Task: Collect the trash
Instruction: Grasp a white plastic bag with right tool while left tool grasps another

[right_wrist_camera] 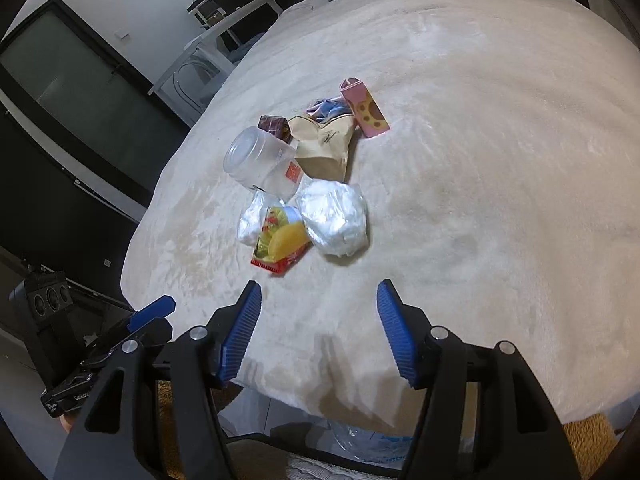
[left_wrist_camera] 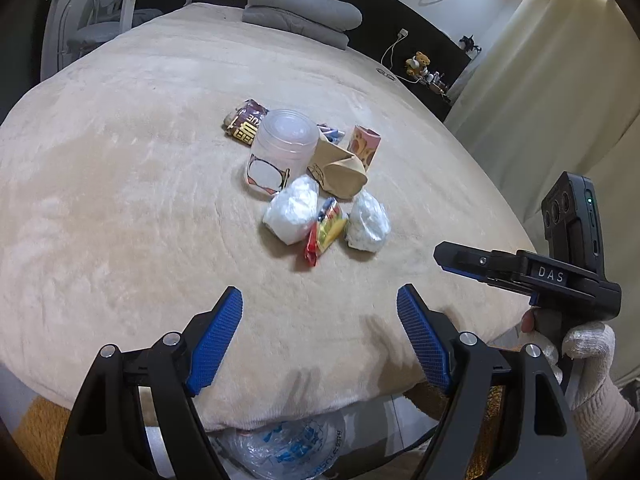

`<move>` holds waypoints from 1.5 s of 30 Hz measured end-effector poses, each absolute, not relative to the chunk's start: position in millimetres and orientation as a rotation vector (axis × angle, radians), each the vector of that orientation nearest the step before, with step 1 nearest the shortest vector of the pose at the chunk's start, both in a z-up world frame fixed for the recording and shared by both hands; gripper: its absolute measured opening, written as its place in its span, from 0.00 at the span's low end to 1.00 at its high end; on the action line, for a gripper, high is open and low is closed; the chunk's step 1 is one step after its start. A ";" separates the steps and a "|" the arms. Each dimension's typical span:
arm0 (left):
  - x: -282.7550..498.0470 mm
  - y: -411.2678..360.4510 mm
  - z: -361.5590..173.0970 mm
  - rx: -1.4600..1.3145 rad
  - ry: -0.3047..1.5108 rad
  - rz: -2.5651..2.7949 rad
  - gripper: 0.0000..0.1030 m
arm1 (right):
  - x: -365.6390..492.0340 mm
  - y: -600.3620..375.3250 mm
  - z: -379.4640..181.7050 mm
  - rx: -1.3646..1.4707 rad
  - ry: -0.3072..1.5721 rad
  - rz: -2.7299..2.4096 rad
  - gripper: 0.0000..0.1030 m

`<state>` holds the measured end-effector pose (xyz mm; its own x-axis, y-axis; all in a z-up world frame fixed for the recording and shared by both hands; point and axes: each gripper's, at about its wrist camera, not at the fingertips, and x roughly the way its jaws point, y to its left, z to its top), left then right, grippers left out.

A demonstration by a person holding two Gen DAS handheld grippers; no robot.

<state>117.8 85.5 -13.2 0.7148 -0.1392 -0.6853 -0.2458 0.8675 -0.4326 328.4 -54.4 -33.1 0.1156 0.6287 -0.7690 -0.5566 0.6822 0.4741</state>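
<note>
A pile of trash lies mid-bed: a clear plastic jar (left_wrist_camera: 282, 142) (right_wrist_camera: 258, 162), a brown paper bag (left_wrist_camera: 340, 170) (right_wrist_camera: 324, 148), a pink carton (left_wrist_camera: 363, 146) (right_wrist_camera: 365, 110), a brown wrapper (left_wrist_camera: 244, 122) (right_wrist_camera: 274, 126), two crumpled white plastic wads (left_wrist_camera: 292, 210) (left_wrist_camera: 368, 226) (right_wrist_camera: 334, 216), and a red-yellow snack packet (left_wrist_camera: 324, 234) (right_wrist_camera: 280, 242). My left gripper (left_wrist_camera: 320, 312) is open and empty above the bed's near edge. My right gripper (right_wrist_camera: 318, 312) is open and empty, short of the packet; it also shows in the left wrist view (left_wrist_camera: 472, 262).
The beige blanket-covered bed (left_wrist_camera: 140, 200) fills both views. A folded grey blanket (left_wrist_camera: 300, 14) lies at its far end. A clear plastic bag with blue print (left_wrist_camera: 288, 448) (right_wrist_camera: 380, 444) sits on the floor below the bed edge. Curtains (left_wrist_camera: 560, 80) hang right.
</note>
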 end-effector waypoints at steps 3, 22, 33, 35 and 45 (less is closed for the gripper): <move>132.9 98.3 -14.7 -0.559 0.786 0.033 0.76 | 343.9 -40.8 -39.2 0.067 1.187 0.869 0.59; 218.6 164.1 -74.9 -0.858 0.915 -0.120 0.74 | 397.0 -0.2 -73.8 0.092 1.321 0.904 0.59; 224.0 173.1 -90.8 -0.942 0.913 -0.138 0.52 | 398.7 -1.9 -83.3 0.099 1.362 0.913 0.50; 223.2 172.5 -88.9 -0.926 0.912 -0.133 0.51 | 398.7 -4.2 -81.9 0.095 1.353 0.914 0.50; 215.0 158.9 -72.1 -0.841 0.863 -0.099 0.48 | 393.7 -15.4 -74.8 0.096 1.311 0.900 0.49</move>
